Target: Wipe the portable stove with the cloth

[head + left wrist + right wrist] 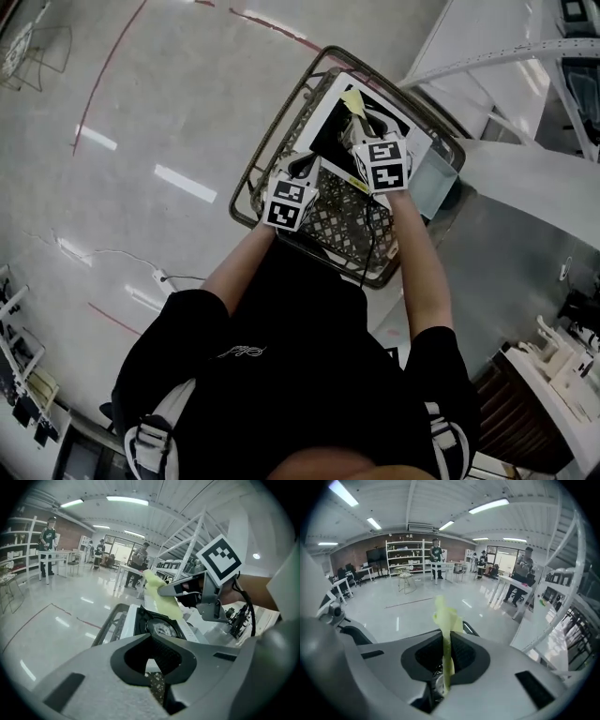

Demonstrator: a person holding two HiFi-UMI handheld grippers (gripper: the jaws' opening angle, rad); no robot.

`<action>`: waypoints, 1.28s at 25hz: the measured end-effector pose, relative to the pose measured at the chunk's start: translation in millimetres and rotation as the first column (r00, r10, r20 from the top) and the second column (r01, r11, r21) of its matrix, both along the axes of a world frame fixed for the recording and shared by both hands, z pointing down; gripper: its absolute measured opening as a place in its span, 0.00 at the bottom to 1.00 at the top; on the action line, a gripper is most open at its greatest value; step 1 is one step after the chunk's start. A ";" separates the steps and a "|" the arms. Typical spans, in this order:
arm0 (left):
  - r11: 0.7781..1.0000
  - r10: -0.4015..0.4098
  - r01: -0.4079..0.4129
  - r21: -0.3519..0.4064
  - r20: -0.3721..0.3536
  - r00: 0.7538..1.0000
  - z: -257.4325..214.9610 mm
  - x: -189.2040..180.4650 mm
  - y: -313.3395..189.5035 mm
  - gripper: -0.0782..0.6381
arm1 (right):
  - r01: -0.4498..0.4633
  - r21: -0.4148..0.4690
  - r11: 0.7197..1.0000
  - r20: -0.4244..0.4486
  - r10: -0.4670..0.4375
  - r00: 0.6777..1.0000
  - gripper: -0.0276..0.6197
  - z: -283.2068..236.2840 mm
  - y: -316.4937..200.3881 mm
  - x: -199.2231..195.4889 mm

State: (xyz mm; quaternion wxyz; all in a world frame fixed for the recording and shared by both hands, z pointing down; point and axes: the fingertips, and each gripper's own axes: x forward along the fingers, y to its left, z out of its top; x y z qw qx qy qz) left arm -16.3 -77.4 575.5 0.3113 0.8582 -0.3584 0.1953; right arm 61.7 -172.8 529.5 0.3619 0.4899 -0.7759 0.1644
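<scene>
The portable stove (pixel 324 120), white with a black top and a round burner (pixel 161 629), lies in a wire basket (pixel 247 178). My right gripper (pixel 362 129) hangs over the stove and is shut on a pale yellow cloth (pixel 352 98). The cloth (pixel 446 620) stands up between its jaws in the right gripper view. From the left gripper view, the cloth (pixel 162 596) droops from the right gripper (pixel 165 590) onto the stove's far side. My left gripper (pixel 305 170) sits at the stove's near edge, above the basket mesh. Its jaws (pixel 150 638) meet with nothing between them.
The basket's metal rim (pixel 108 623) surrounds the stove. A white bin (pixel 434 184) and white shelving (pixel 487 56) stand to the right. A shiny floor with a red line (pixel 103 75) lies to the left. People stand at tables (pixel 440 566) far off.
</scene>
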 end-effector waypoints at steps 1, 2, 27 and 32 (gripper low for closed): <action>1.000 0.005 -0.005 0.003 -0.002 1.000 -1.7 1.5 -10.4 0.13 | 0.006 -0.004 1.000 -0.018 -0.006 1.000 0.09 3.0 -13.6 1.9; 1.000 0.015 -0.015 0.006 -0.004 1.000 -2.8 3.3 -19.6 0.13 | 0.012 -0.014 1.000 -0.034 -0.013 0.999 0.09 8.3 -26.7 3.4; 0.992 0.079 -0.080 -0.096 -0.009 0.997 46.1 -18.8 -82.2 0.13 | 0.224 -0.345 0.911 -0.270 -0.325 0.906 0.09 124.3 -111.5 -12.3; 0.991 0.066 -0.067 -0.113 -0.016 0.998 48.0 -25.3 -76.9 0.13 | 0.318 -0.386 0.866 -0.302 -0.445 0.843 0.09 126.6 -97.3 -24.0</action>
